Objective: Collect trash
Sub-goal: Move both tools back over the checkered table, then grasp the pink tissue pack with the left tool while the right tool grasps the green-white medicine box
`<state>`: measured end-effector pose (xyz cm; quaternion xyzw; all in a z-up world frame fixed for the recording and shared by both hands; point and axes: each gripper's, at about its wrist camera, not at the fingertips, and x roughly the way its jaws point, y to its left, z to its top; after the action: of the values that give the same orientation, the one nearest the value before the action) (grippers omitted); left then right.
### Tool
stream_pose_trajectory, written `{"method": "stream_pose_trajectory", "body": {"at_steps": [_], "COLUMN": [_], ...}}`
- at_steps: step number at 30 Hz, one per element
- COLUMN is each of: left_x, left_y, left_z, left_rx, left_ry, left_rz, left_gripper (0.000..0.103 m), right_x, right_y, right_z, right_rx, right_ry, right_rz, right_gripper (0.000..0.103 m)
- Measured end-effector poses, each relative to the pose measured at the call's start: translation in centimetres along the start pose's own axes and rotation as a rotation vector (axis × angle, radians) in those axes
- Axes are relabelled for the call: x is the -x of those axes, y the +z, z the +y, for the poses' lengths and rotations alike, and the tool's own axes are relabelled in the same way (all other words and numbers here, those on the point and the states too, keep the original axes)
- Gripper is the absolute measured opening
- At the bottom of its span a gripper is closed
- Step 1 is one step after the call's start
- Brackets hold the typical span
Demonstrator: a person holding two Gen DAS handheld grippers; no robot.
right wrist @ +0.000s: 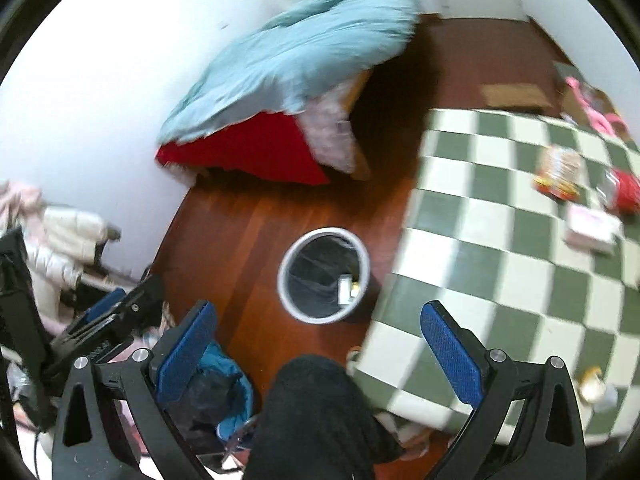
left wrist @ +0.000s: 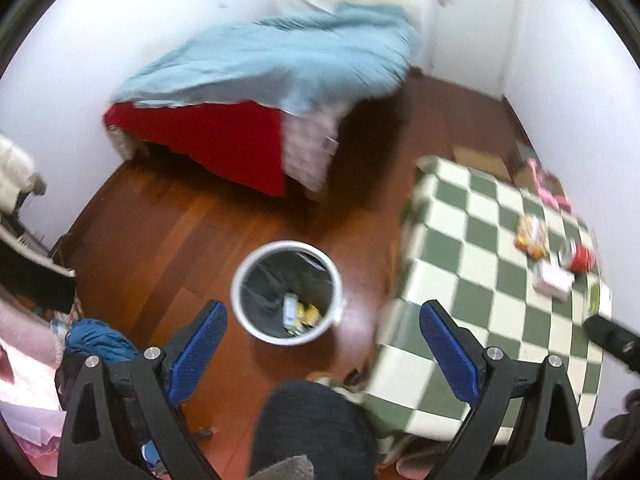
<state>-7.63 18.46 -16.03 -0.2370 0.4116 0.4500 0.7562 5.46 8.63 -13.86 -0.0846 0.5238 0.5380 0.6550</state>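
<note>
A white trash bin [left wrist: 242, 312] with a black liner stands on the wooden floor and holds a few wrappers [left wrist: 298, 314]; it shows too in the right wrist view [right wrist: 285, 298]. My left gripper [left wrist: 322, 322] hangs open above the bin with nothing in it. My right gripper [right wrist: 318, 320] is open and empty, also above the floor near the bin. On the green-and-white checked table [left wrist: 480, 292] lie a colourful snack wrapper [left wrist: 530, 236], a red can [left wrist: 582, 258] and a pale pink box [left wrist: 554, 278]. These show again as wrapper [right wrist: 558, 174], can [right wrist: 624, 194] and box [right wrist: 590, 228].
A bed with a light blue quilt [left wrist: 280, 64] and red sheet [left wrist: 224, 144] stands against the far wall. Clothes and a blue cloth [left wrist: 98, 338] pile at the left. A person's dark trouser leg [left wrist: 316, 428] is below. Cardboard [left wrist: 482, 160] lies beyond the table.
</note>
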Motion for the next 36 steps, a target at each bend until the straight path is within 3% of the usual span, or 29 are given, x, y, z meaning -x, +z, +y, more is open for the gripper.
{"method": "stream_pose_trajectory", "body": {"at_steps": [3, 10, 15, 19, 21, 25, 27, 29, 30, 31, 36], "left_x": [-2.9, -8.0, -10.9, -13.0, -13.7, -15.7, -16.7, -17.8, -18.0, -18.3, -17.8], "left_y": [-0.4, 0.3, 1.4, 1.3, 0.6, -0.9, -1.4, -1.8, -1.9, -1.9, -1.7], "left_z": [-5.6, -20.9, -31.6, -37.6, -40.1, -43.1, -43.7, -44.4, -44.6, -44.8, -44.6], "left_rx": [-0.084, -0.358, -0.675, -0.954, -1.103, -1.316, -1.371, -1.403, -1.408, -1.407, -1.381], "left_ry": [-0.050, -0.163, -0.200, -0.204, -0.219, -0.259, -0.257, -0.247, -0.261, -0.274, -0.293], "left_rz": [0.055, 0.125, 0.133, 0.117, 0.097, 0.156, 0.182, 0.204, 0.221, 0.239, 0.249], "left_gripper": [0.103, 0.103, 0.103, 0.103, 0.103, 0.102, 0.093, 0.081, 0.066, 0.058, 0.054], "right_x": [2.4, 8.1, 9.4, 8.8, 8.4, 7.0, 6.6, 6.1, 6.0, 5.8, 5.2], "right_y": [-0.6, -1.3, -0.4, 0.8, 1.3, 2.3, 2.8, 3.1, 3.3, 3.4, 4.0], "right_z": [-5.9, -22.9, -33.6, -40.2, -42.4, -44.4, -45.3, -45.9, -46.2, -46.4, -47.1], "right_rx": [-0.103, -0.340, -0.458, -0.518, -0.550, -0.573, -0.584, -0.593, -0.598, -0.600, -0.600], "right_ry": [-0.071, -0.356, -0.483, -0.513, -0.500, -0.481, -0.476, -0.471, -0.468, -0.468, -0.469], "right_rz": [-0.015, -0.038, 0.002, 0.054, 0.078, 0.111, 0.119, 0.123, 0.125, 0.125, 0.140], "right_gripper": [0.103, 0.103, 0.103, 0.103, 0.103, 0.103, 0.103, 0.103, 0.103, 0.103, 0.103]}}
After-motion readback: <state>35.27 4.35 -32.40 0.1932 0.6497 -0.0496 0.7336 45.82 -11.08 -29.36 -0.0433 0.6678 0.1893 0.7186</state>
